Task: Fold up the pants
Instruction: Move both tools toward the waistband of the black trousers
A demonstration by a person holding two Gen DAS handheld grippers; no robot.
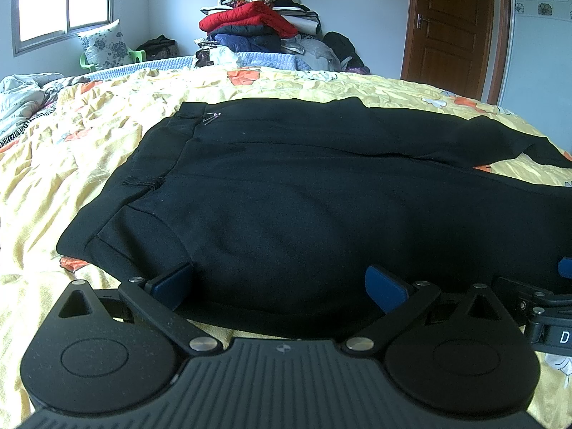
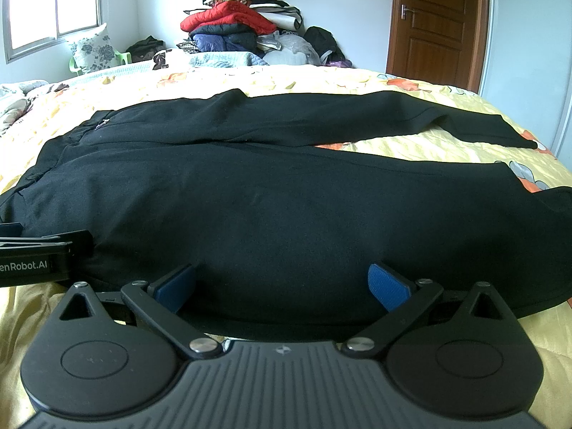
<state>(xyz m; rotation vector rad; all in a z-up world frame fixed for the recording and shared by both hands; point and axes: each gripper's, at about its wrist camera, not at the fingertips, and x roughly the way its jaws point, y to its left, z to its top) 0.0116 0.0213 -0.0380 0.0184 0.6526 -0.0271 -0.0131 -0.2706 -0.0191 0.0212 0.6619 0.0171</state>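
Black fabric pants point(image 1: 304, 193) lie spread flat on the bed's yellow flowered quilt point(image 1: 71, 136), waistband to the left, both legs running off to the right. The left tool point(image 1: 280, 284) sits low at the near edge, blue pads spread wide, the near hem lying just between them. The right tool point(image 2: 282, 284) is alongside, equally wide, at the near leg's edge. Neither grips cloth. A heap of clothes point(image 2: 236, 25) stands far behind.

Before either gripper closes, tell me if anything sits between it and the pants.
Nothing visible does. The left gripper and right gripper are both open at the near edge of the black pants, which lie flat on the yellow bedspread. The clothes pile is far behind.
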